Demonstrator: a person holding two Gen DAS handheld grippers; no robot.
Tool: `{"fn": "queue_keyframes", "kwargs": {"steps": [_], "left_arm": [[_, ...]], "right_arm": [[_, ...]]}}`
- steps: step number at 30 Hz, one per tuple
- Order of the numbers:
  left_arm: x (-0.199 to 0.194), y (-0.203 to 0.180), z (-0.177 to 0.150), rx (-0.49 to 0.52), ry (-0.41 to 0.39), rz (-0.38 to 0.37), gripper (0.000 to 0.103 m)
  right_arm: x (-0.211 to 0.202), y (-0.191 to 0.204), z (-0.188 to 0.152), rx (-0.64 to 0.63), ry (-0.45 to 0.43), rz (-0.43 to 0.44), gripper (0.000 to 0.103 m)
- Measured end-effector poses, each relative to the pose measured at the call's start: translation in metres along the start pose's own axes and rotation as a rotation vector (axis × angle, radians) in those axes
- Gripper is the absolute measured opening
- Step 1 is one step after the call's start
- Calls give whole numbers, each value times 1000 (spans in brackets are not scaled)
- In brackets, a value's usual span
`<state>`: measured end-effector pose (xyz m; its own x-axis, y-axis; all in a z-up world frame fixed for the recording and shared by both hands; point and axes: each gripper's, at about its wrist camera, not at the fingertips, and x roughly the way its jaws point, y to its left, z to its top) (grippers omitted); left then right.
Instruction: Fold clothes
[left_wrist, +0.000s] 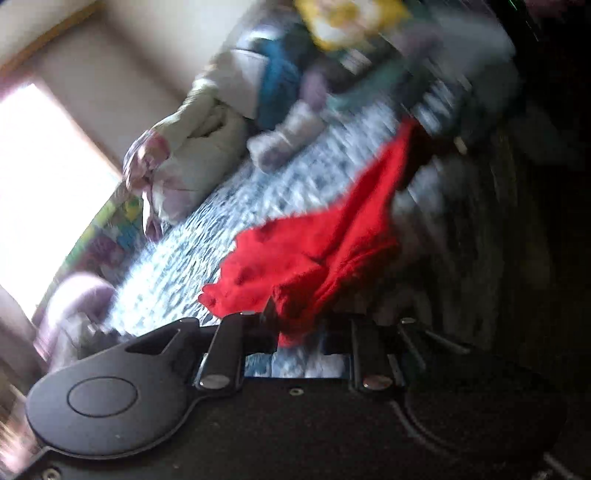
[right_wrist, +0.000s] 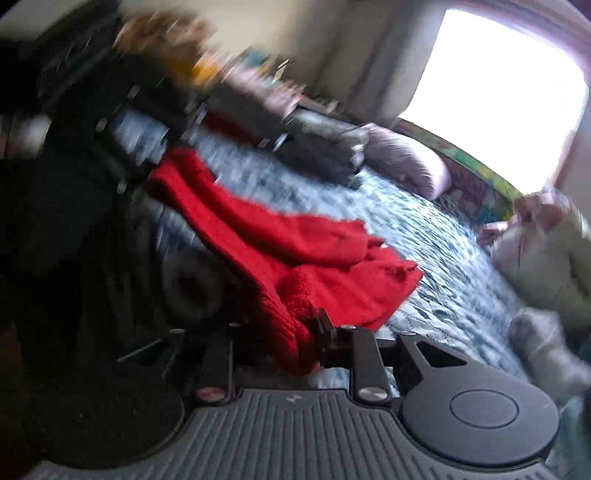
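Observation:
A red knitted garment (left_wrist: 325, 236) hangs stretched above the blue-and-white patterned bed cover (left_wrist: 207, 221). My left gripper (left_wrist: 284, 325) is shut on one end of it. In the right wrist view the same red garment (right_wrist: 295, 243) runs from my right gripper (right_wrist: 310, 339), which is shut on its bunched end, up to the far left. The other gripper (right_wrist: 122, 147) shows dark and blurred at that far end. Both views are motion-blurred.
A pale puffy jacket (left_wrist: 195, 147), a blue garment (left_wrist: 277, 77) and a lilac bundle (left_wrist: 288, 136) lie on the bed. A grey folded stack (right_wrist: 325, 144) and a lilac pillow (right_wrist: 410, 162) sit near the bright window (right_wrist: 498, 81). A colourful mat (left_wrist: 110, 229) lies beside the bed.

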<state>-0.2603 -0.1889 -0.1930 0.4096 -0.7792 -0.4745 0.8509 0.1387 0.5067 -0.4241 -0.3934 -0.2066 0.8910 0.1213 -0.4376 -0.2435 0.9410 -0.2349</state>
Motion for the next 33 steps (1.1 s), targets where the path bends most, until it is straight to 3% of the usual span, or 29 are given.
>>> {"fn": "queue_keyframes", "kwargs": {"steps": [4, 7, 16, 24, 33], "left_arm": [[23, 56, -2, -365, -66, -104, 18], [37, 79, -15, -622, -123, -170, 18], [105, 140, -41, -1060, -182, -235, 15], [163, 186, -73, -1283, -169, -261, 14], [197, 203, -90, -1368, -127, -295, 14]], "right_arm": [[10, -53, 4, 274, -102, 43, 27], [36, -82, 0, 423, -128, 75, 28], [120, -162, -9, 825, -178, 170, 22], [178, -208, -6, 986, -185, 207, 22], [218, -234, -17, 1071, -140, 238, 22]]}}
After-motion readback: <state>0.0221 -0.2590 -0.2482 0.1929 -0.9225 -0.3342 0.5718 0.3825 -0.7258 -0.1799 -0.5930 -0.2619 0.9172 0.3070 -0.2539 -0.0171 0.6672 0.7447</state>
